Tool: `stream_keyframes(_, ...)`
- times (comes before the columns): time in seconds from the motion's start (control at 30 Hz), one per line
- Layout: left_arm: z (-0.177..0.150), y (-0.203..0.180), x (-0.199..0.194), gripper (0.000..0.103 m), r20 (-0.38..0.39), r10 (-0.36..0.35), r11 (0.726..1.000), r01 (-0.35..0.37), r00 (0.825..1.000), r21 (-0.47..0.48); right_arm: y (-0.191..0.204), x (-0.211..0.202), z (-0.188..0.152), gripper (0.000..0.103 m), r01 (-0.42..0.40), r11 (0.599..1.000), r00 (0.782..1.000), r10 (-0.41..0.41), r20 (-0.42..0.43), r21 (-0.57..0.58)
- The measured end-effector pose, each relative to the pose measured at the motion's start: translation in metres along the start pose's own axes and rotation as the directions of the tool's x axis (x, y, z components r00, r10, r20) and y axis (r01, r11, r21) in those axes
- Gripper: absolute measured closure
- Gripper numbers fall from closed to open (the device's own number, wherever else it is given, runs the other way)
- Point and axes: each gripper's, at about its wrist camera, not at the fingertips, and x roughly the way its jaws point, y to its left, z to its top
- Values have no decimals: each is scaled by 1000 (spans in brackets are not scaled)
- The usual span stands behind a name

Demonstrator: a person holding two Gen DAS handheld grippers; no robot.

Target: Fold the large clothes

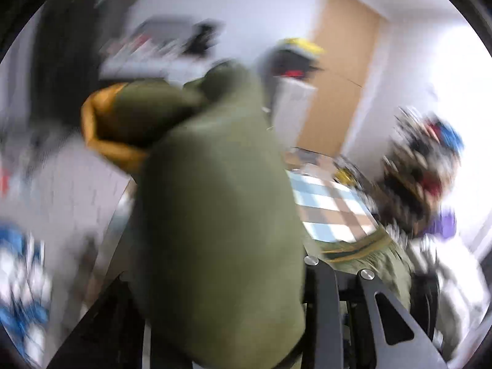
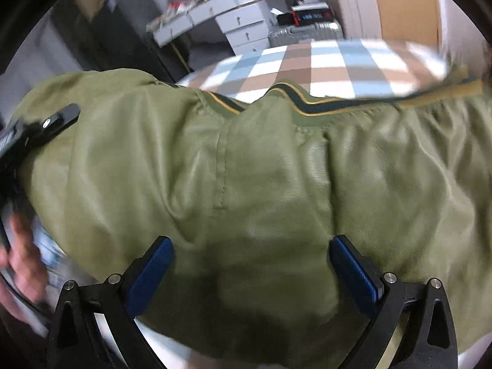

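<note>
Right claw [image 2: 250,264] gapes over the puffy olive jacket [image 2: 246,169].

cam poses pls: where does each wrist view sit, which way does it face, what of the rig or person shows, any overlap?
Left wrist: on the left gripper, facing along it into the room toward a door; a raised fold of the green jacket fills the middle, blurred. Only its black finger frame shows.
Right wrist: on the right gripper, angled down at the jacket on the checked cloth. Blue pads stand wide apart, off the fabric; a hand and the left gripper show at the left edge.
Shared: jacket, checked cloth.
</note>
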Motion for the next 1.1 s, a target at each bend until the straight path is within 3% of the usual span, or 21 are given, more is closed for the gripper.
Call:
stream_keyframes(0.07,-1,-51,-9,75,21,-34,985,30,999,170,-20,-6,1,1,-121,987,993,122,2,104)
stream_keyframes(0.1,-6,-78,-11,75,11,-68,965,63,998,255,-29,-9,1,6,-163,976,986,164,8,143)
stream_keyframes(0.23,-39,-162,-10,75,-104,-188,848,215,977,485,-69,-26,-6,29,-306,893,949,313,33,330)
stream_keyframes(0.3,-59,-185,-10,75,-174,-261,789,314,949,528,-95,-46,-20,36,-377,817,921,380,84,437)
stream_keyframes(0.33,-63,-191,-7,76,-211,-278,771,348,937,534,-106,-63,-29,48,-397,802,915,386,120,446)
stream_keyframes(0.37,-73,-198,-3,75,-248,-282,747,374,927,550,-114,-78,-37,47,-356,831,933,338,121,426)
stream_keyframes(0.43,-85,-201,-10,72,-257,-288,718,386,922,579,-135,-111,-61,45,-315,861,949,278,151,399)
stream_keyframes(0.47,-92,-201,-10,70,-275,-297,702,404,914,586,-145,-124,-70,41,-302,861,953,257,163,410)
stream_keyframes(0.5,-93,-201,-13,67,-296,-307,691,426,905,584,-155,-142,-78,31,-280,866,957,220,186,414)
stream_keyframes(0.57,-98,-195,-17,53,-330,-337,661,471,882,583,-162,-173,-80,17,-203,897,965,116,234,393)
stream_keyframes(0.67,-91,-194,-18,52,-335,-348,646,483,876,591,-150,-212,-59,11,-64,956,963,-16,270,286)
stream_keyframes(0.73,-84,-188,-25,52,-321,-369,644,489,872,589,-134,-224,-32,3,-65,974,958,1,286,216)
stream_keyframes(0.8,-77,-177,-21,46,-313,-409,648,514,857,562,-116,-221,-3,0,-81,984,965,37,259,160)
stream_keyframes(0.9,-77,-165,-16,41,-306,-471,651,560,828,512,-87,-202,38,0,-78,993,984,63,167,88)
stream_keyframes(0.97,-71,-159,-19,41,-311,-503,651,590,807,478,-72,-173,59,0,-30,997,998,26,62,75)
stream_keyframes(1.03,-73,-161,-20,41,-317,-528,642,615,788,458,-63,-141,71,0,49,997,998,-47,-36,59)
stream_keyframes(1.1,-64,-147,-26,41,-295,-557,659,629,776,411,-60,-119,83,4,80,993,996,-75,-53,84)
